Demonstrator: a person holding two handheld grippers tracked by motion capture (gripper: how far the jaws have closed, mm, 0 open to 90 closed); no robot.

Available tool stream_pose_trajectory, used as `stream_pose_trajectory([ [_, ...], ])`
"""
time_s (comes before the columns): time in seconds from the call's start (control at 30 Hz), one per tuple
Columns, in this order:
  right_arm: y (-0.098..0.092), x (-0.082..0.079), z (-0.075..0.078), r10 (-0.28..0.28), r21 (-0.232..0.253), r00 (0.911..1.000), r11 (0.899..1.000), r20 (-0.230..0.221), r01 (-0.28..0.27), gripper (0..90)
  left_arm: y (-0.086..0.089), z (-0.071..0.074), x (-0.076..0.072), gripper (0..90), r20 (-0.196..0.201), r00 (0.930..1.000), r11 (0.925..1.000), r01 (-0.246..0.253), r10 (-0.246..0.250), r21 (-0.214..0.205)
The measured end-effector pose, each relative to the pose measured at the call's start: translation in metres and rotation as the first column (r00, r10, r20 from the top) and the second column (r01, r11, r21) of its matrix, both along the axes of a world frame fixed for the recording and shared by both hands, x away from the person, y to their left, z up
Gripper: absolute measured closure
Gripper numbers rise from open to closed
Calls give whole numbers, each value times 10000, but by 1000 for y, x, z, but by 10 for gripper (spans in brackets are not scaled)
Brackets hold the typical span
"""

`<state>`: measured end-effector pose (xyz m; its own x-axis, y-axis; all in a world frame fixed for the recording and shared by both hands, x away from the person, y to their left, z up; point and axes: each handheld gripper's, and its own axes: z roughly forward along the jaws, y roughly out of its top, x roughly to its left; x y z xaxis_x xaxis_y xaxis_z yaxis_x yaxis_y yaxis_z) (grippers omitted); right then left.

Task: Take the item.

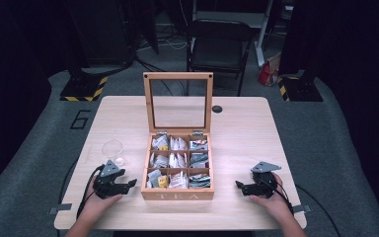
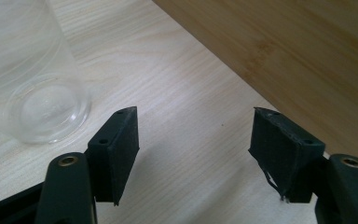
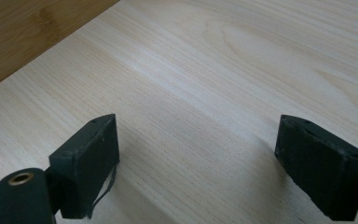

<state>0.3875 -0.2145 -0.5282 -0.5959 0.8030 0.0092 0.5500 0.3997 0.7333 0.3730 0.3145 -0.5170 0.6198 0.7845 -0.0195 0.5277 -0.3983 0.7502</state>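
Resting near the front edge of the table (image 1: pixel 237 123), the two grippers sit on either side of the wooden tea box (image 1: pixel 177 193), both pointing inward at it. The left gripper (image 1: pixel 128 186), toward the front left corner, has its jaws apart with nothing but bare tabletop between them; the left gripper view shows the box's side wall (image 2: pixel 298 51) just ahead and a clear plastic cup (image 2: pixel 28 79) standing upright beside one jaw. The right gripper (image 1: pixel 241 186), toward the front right corner, has its jaws spread wide and empty over bare wood, with the box's wall (image 3: pixel 23 32) near one corner of its view. The box stands at the middle of the front edge, its nine compartments filled with tea bags (image 1: pixel 177 160). Its glass-paned lid (image 1: pixel 177 101) stands upright at the back, and a small dark disc (image 1: pixel 217 109) lies near the far edge.
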Motion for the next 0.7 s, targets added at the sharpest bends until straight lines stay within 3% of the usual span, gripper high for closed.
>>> stream_pose_trajectory([
  [0.2,0,0,0,-5,4,10000,10000,-7,5,128,-3,7,-5,353,-256,9996,9986,-156,143,-506],
  [0.33,0,0,0,-16,5,10000,10000,17,16,128,-3,11,-7,363,-236,9997,9988,-13,1,-494],
  [0.4,0,0,0,-30,18,10000,10000,38,30,128,-4,14,-8,369,-141,9998,9995,-124,120,-296],
  [0.5,0,0,0,-12,12,10000,10000,8,12,128,-5,17,-10,373,-240,9992,9976,-334,320,-613],
  [0.7,0,0,0,-4,3,10000,10000,-5,4,128,-6,24,-13,380,-179,9994,9958,-310,296,-861],
])
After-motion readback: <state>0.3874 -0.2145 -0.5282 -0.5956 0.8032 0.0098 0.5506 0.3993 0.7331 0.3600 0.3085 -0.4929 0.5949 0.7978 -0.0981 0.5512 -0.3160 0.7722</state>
